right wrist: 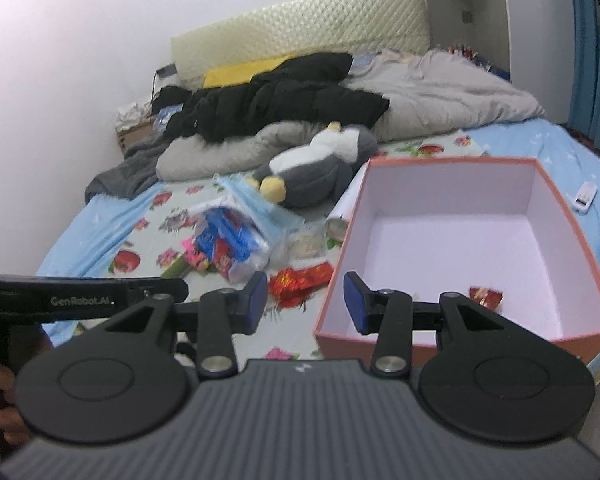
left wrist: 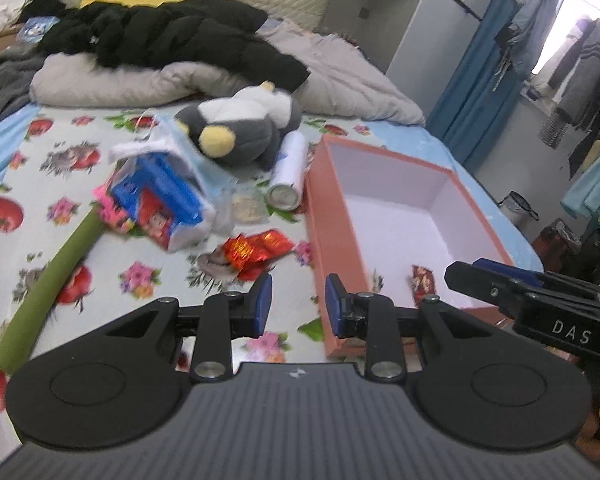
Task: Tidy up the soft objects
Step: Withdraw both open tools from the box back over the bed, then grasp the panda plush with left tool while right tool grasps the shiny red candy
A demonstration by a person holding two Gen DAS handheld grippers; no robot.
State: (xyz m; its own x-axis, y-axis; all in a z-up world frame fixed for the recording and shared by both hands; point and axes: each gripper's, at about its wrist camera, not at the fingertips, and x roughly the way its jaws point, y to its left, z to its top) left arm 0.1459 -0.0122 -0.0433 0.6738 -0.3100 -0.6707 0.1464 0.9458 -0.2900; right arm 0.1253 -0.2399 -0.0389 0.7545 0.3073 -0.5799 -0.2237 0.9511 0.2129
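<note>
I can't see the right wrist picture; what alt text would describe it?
An open, empty gripper hovers over a bed, at the near wall of a pink box holding one red packet. Left of the box lie a plush penguin, more red packets and a blue pack.

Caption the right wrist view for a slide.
Open right gripper hovers at the pink box holding one red packet; plush penguin waits on the bed.

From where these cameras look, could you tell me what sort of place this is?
Most likely a bedroom: a bed with a floral sheet, a rumpled grey duvet against a padded headboard, and clothes hanging nearby.
</note>
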